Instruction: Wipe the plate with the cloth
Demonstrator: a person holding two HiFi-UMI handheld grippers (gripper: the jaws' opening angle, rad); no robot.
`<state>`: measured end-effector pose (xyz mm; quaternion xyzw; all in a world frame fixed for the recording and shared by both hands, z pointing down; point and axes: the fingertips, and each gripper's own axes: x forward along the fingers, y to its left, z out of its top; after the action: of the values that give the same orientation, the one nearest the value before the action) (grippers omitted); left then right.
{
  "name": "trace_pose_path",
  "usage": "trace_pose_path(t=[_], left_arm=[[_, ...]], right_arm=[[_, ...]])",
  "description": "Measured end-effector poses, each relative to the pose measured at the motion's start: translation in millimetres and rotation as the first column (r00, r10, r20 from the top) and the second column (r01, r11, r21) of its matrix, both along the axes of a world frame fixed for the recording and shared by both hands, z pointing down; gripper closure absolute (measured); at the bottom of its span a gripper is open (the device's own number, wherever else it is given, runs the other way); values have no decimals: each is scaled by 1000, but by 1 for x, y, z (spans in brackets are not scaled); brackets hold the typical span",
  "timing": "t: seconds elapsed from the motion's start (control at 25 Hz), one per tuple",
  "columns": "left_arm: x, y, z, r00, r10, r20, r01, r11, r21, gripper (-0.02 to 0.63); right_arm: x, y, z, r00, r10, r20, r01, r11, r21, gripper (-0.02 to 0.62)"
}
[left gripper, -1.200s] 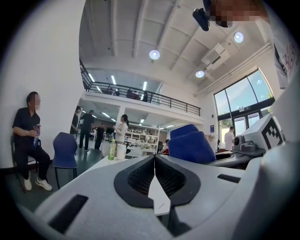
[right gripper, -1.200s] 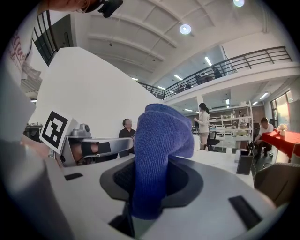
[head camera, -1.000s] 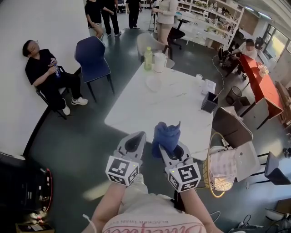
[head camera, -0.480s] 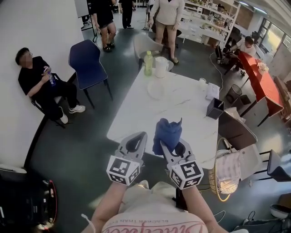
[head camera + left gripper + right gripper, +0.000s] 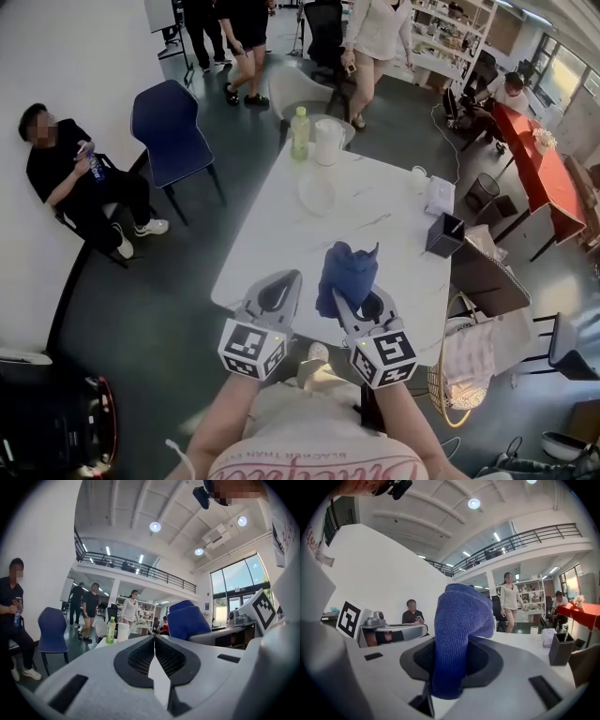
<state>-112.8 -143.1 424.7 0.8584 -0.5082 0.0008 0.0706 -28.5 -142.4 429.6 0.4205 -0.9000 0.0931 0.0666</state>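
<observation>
While the right claw (image 5: 347,300) clamps the blue cloth (image 5: 347,265), left claw (image 5: 284,278) is clenched empty; plate (image 5: 317,193) sits at 12 o'clock on the bench (image 5: 398,234).

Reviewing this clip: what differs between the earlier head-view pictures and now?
Both claws were carried forward towards the table and now overlap its near edge in the head view. People standing beyond it have shifted. Nothing was taken hold of or let go. The right claw stays shut on the blue cloth, the left claw stays shut and empty, and the plate lies untouched.
</observation>
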Motion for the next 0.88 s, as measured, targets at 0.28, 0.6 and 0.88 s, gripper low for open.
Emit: trace_pose_path(t=[0.28,0.6,0.88], left_arm=[[6,-60,2,1000,-26,19,26,1000,-10,601],[14,-114,21,998,-69,5,70,994,-80,601],[7,-147,39,995,-100,-8,98,987,-127,506]], right_arm=[[9,-65,-2,1000,-23,8,23,1000,0,480],[29,-120,13,999,-54,-2,54,998,-38,480],[24,-148,32,998,-71,3,71,994,-87,480]])
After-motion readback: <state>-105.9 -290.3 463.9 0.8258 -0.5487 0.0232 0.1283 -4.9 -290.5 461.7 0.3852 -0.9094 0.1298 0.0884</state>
